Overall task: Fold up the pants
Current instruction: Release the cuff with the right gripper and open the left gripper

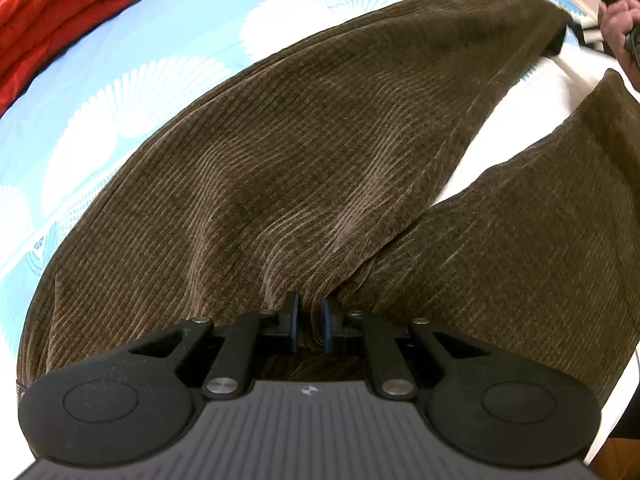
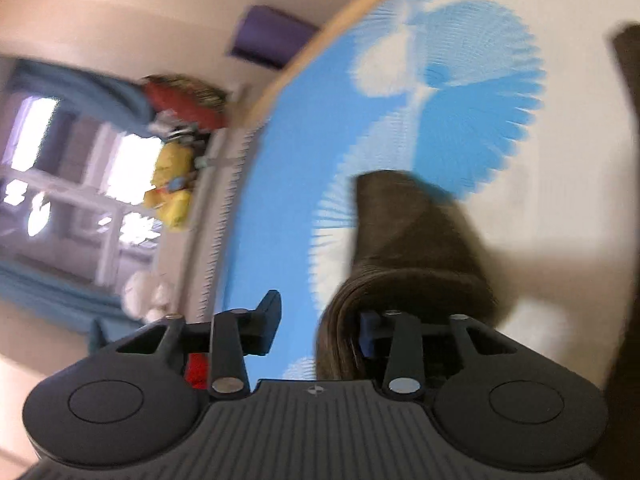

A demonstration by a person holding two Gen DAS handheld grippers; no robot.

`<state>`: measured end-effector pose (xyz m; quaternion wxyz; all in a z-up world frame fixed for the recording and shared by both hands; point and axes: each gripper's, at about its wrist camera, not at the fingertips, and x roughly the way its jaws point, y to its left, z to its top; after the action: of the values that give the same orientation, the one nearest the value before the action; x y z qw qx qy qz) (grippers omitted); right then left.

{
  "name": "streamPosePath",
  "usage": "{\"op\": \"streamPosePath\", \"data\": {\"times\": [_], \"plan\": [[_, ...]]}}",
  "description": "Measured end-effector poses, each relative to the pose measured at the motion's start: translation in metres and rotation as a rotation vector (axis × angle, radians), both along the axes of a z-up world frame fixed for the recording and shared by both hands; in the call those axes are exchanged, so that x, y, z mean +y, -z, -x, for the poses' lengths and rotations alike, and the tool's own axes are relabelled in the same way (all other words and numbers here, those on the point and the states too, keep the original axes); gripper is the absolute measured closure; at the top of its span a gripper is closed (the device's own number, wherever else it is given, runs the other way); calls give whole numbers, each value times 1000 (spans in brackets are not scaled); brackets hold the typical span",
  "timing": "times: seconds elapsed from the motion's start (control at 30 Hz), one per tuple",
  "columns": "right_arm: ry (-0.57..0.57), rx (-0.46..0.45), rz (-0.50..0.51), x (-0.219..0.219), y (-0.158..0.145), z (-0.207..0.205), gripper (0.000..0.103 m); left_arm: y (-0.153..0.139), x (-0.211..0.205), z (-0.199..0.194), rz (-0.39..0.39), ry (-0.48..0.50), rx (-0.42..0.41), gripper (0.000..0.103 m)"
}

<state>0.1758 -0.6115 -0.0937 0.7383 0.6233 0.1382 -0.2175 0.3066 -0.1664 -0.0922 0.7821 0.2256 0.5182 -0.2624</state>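
Observation:
Brown corduroy pants [image 1: 320, 152] lie spread on a bed with a blue and white fan-print sheet [image 1: 120, 64]. Both legs stretch away from me, with a white gap between them at the right. My left gripper [image 1: 311, 320] is shut on a bunched ridge of the pants near the waist. In the right wrist view my right gripper [image 2: 320, 320] is open. A leg end of the pants [image 2: 412, 248] drapes over its right finger [image 2: 370, 330], while the left finger [image 2: 269, 318] stands free. That view is blurred. The right hand also shows at the far leg end [image 1: 618, 20].
A folded red blanket [image 1: 60, 20] lies at the far left of the bed. Past the bed's wooden edge [image 2: 304, 64] are a window [image 2: 80, 184], a purple thing [image 2: 272, 40] and yellow and red items [image 2: 176, 184] against the wall.

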Motion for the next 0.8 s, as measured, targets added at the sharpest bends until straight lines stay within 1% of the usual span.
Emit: {"op": "streamPosePath", "data": {"times": [0.03, 0.07, 0.13, 0.2, 0.23, 0.3, 0.33, 0.37, 0.4, 0.43, 0.47, 0.5, 0.53, 0.57, 0.6, 0.67, 0.7, 0.73, 0.77, 0.8], "plan": [[16, 33, -39, -1, 8, 2, 43, 0, 0, 0, -1, 0, -1, 90], [38, 61, -89, -2, 16, 4, 42, 0, 0, 1, -3, 2, -3, 90], [72, 83, -156, -3, 29, 5, 42, 0, -1, 2, -4, 5, -6, 90], [101, 115, -162, -6, 36, 7, 42, 0, 0, 2, -2, 4, -5, 90], [126, 129, -152, -8, 37, 10, 45, 0, 1, 2, 0, 3, -5, 90], [173, 136, -138, -11, 40, 18, 58, 0, 1, 2, 1, 5, -6, 90], [198, 135, -127, -14, 41, 21, 75, 0, 1, 2, 0, 8, -8, 90], [209, 131, -98, -18, 38, 24, 96, 0, 1, 3, 0, 11, -8, 90], [203, 122, -16, -18, 27, 23, 96, 0, 1, 3, 1, 14, -7, 90], [187, 105, 87, -19, 9, 17, 97, 0, 1, 3, 3, 19, -5, 90], [158, 84, 218, -15, -10, 10, 97, -1, 1, 2, 4, 23, -1, 90], [130, 76, 374, -7, -32, 5, 97, -1, 2, 2, 5, 27, 2, 90], [129, 101, 500, 1, -46, 1, 97, -1, 2, 2, 7, 30, 4, 90], [146, 149, 547, 4, -50, 0, 97, -1, 3, 1, 10, 35, 7, 90], [168, 226, 546, 2, -47, -1, 97, -2, 4, 2, 14, 42, 10, 90], [166, 489, 511, -6, -24, -9, 96, -3, 6, 4, 17, 68, 14, 89], [147, 597, 475, -10, -8, -11, 96, -4, 7, 4, 21, 82, 16, 89], [115, 670, 452, -12, 7, -12, 91, -5, 8, 5, 26, 93, 19, 89], [78, 726, 438, -13, 17, -14, 90, -8, 12, 4, 39, 103, 26, 88], [61, 763, 434, -14, 23, -17, 90, -10, 15, 3, 50, 109, 33, 88]]}}
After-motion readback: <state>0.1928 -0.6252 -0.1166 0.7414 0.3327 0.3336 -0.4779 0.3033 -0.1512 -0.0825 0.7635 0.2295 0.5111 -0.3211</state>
